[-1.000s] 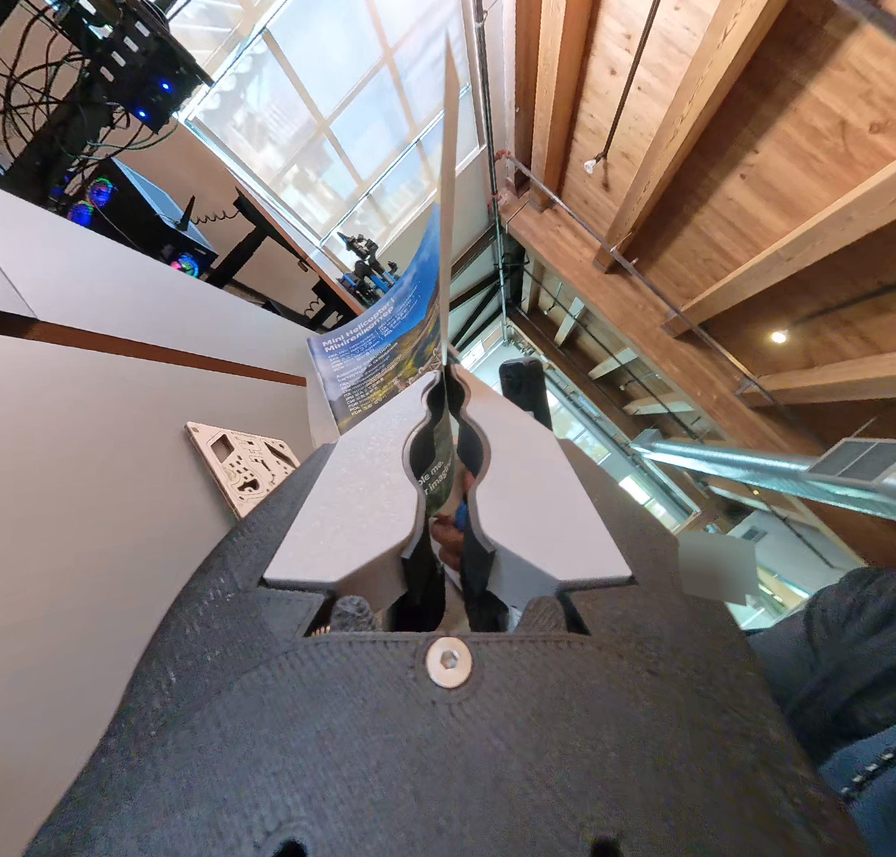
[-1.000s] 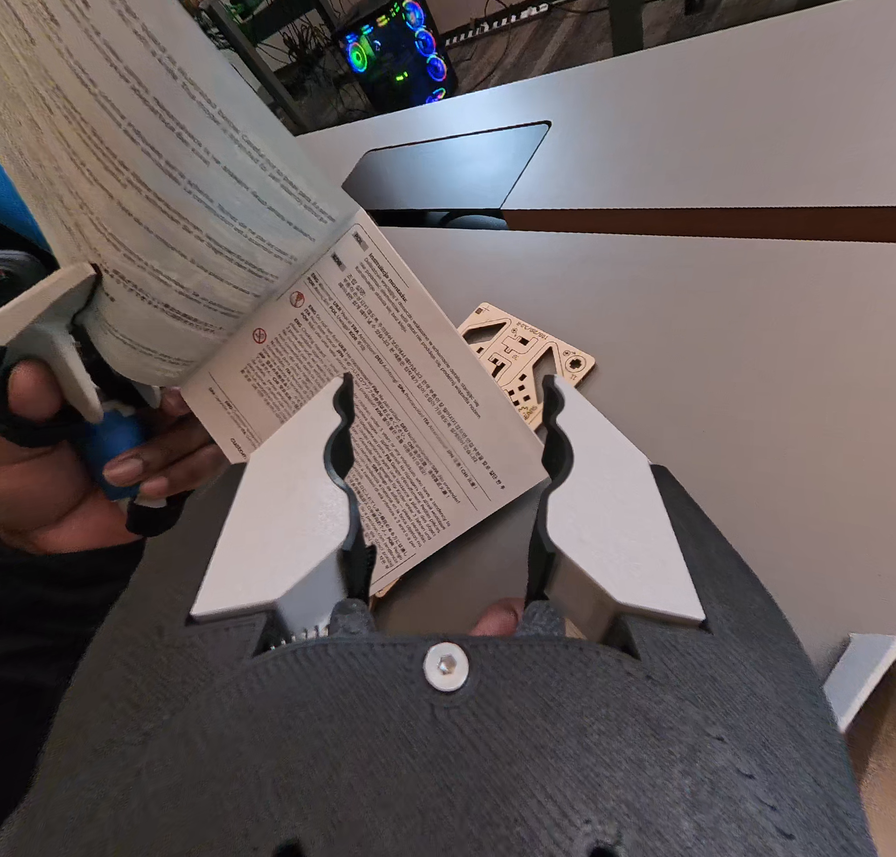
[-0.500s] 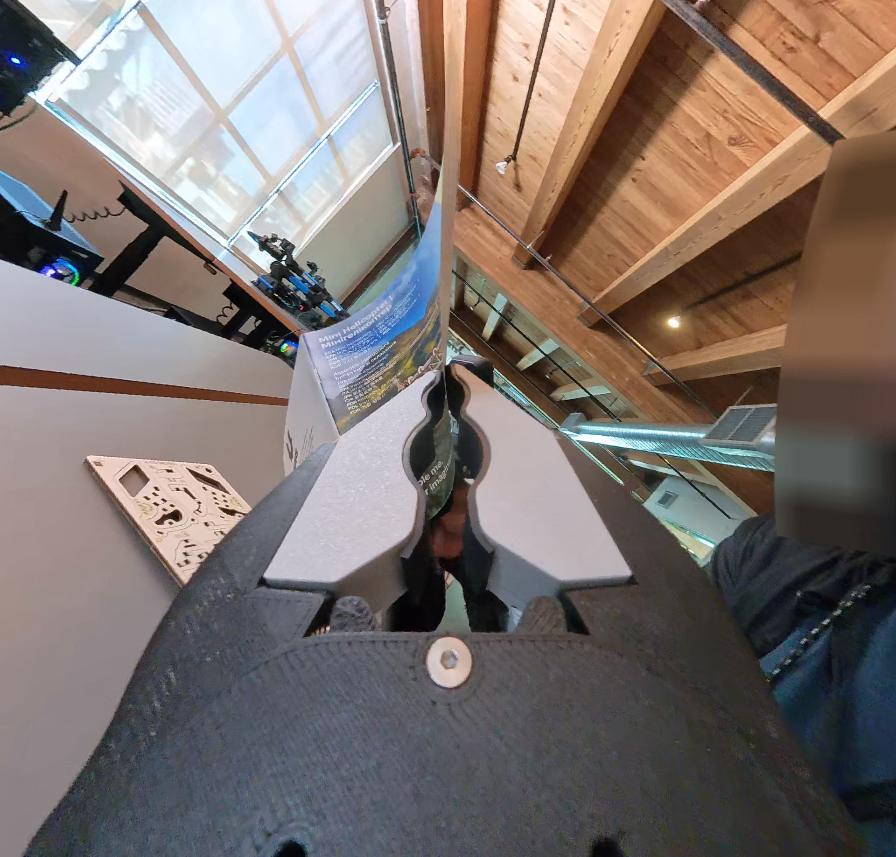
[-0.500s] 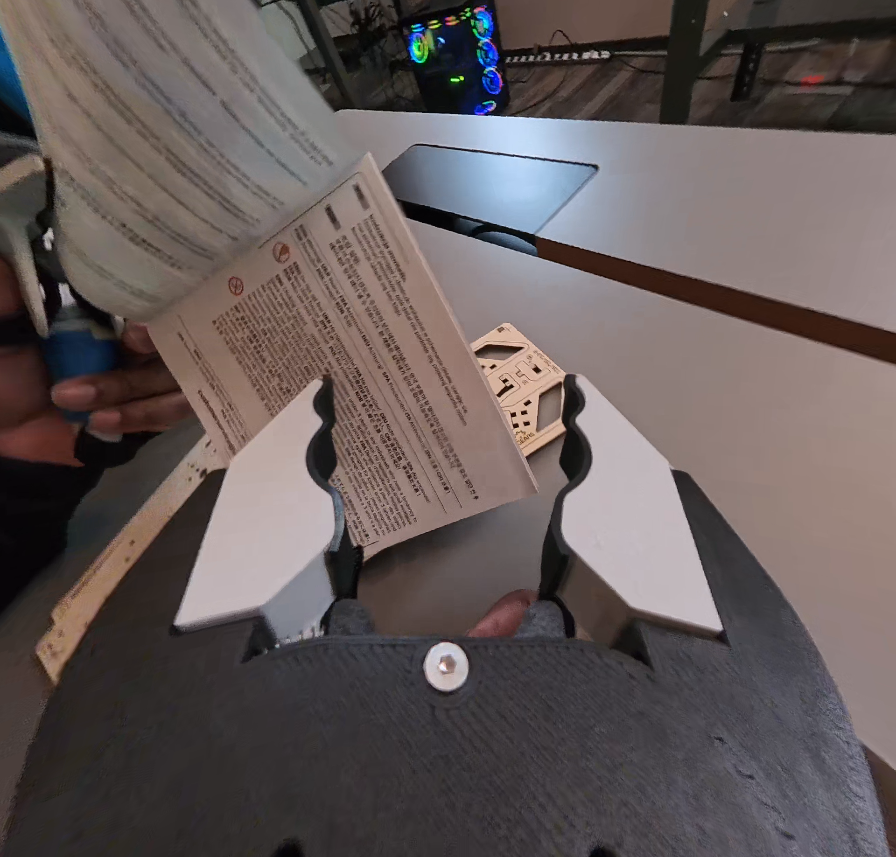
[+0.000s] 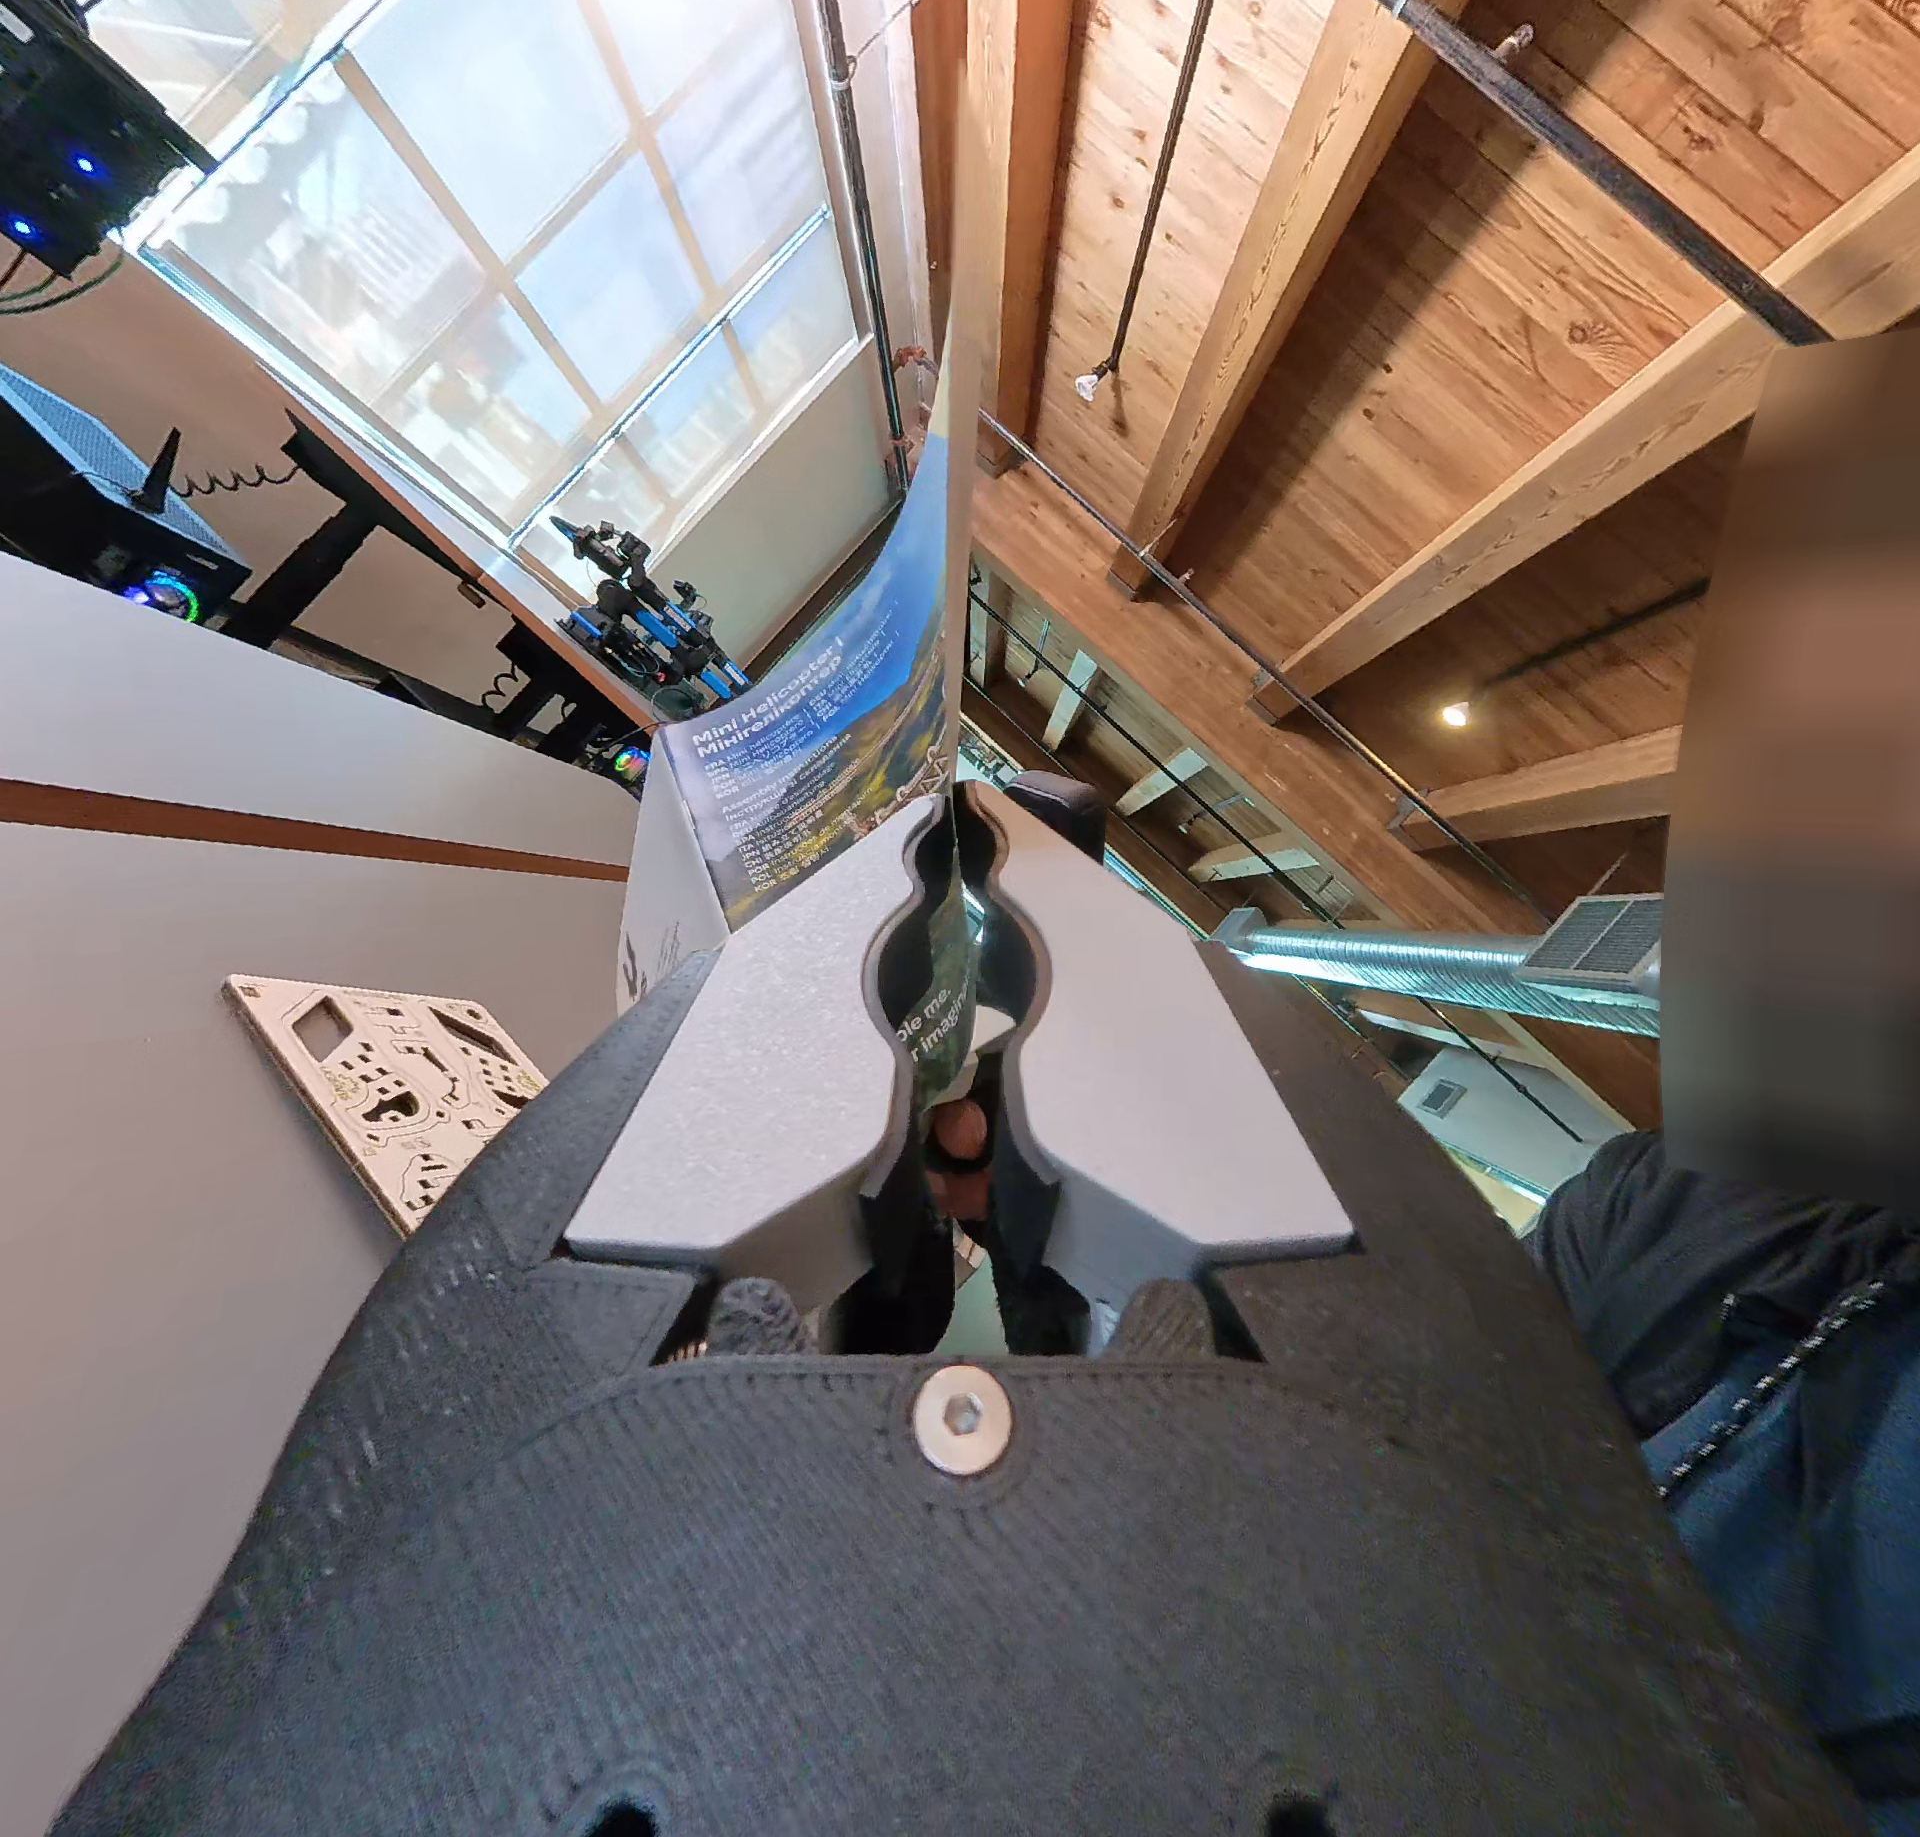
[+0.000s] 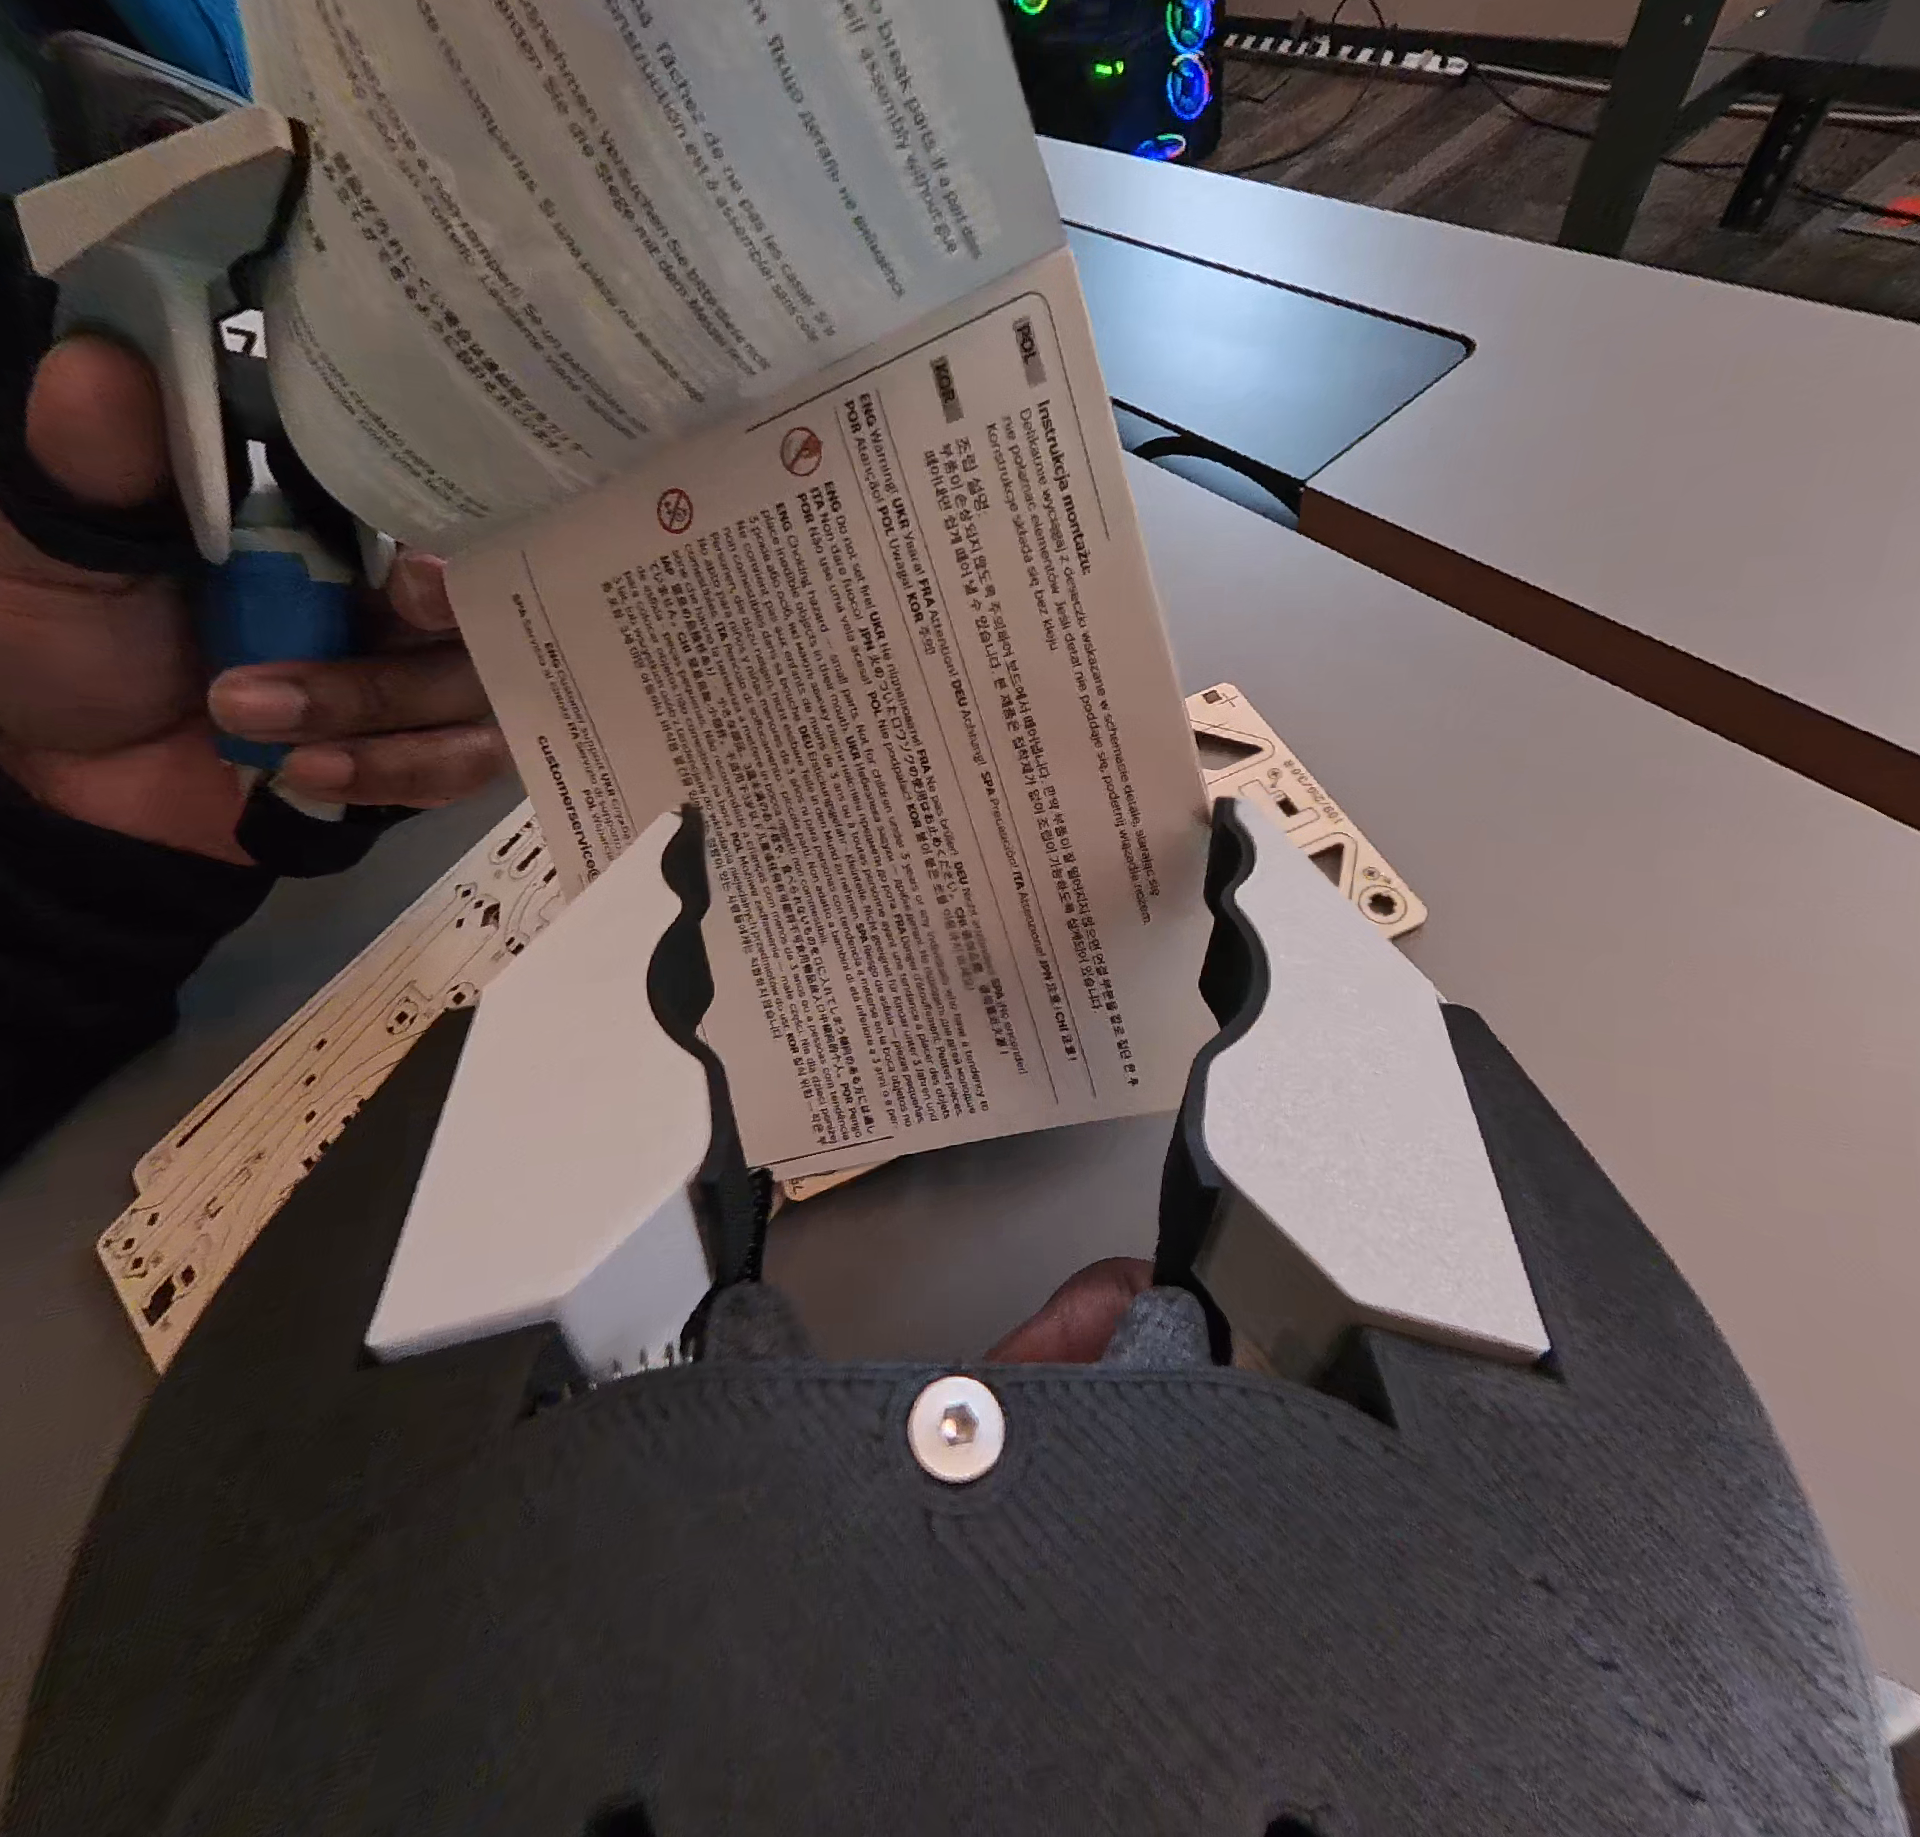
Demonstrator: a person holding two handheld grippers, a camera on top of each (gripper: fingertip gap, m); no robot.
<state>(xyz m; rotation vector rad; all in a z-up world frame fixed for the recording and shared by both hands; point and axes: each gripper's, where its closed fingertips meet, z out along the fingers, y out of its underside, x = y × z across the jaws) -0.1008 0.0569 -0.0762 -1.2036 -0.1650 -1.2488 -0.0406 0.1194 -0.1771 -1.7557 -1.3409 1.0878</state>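
Now swung nearer the spread, empty right gripper [image 6: 951, 821], hangs printed folded paper leaflet [image 6: 883, 748] over the grey bench's [image 6: 1558, 956] near edge, clamped in left gripper [image 5: 961, 800], liable to tear if yanked.

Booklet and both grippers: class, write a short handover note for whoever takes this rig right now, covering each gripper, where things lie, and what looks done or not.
Left gripper: shut on the booklet, pinching the folded printed sheet at one edge and holding it up off the table; a hand grips its blue handle.
Right gripper: open, empty, its jaws either side of the booklet's hanging lower page; whether they touch it cannot be told.
On the table: two flat wooden cut-out sheets, one behind the booklet, a longer one to the left.
Done: booklet lifted. Not done: right gripper has no hold; the wooden sheets lie flat, untouched.
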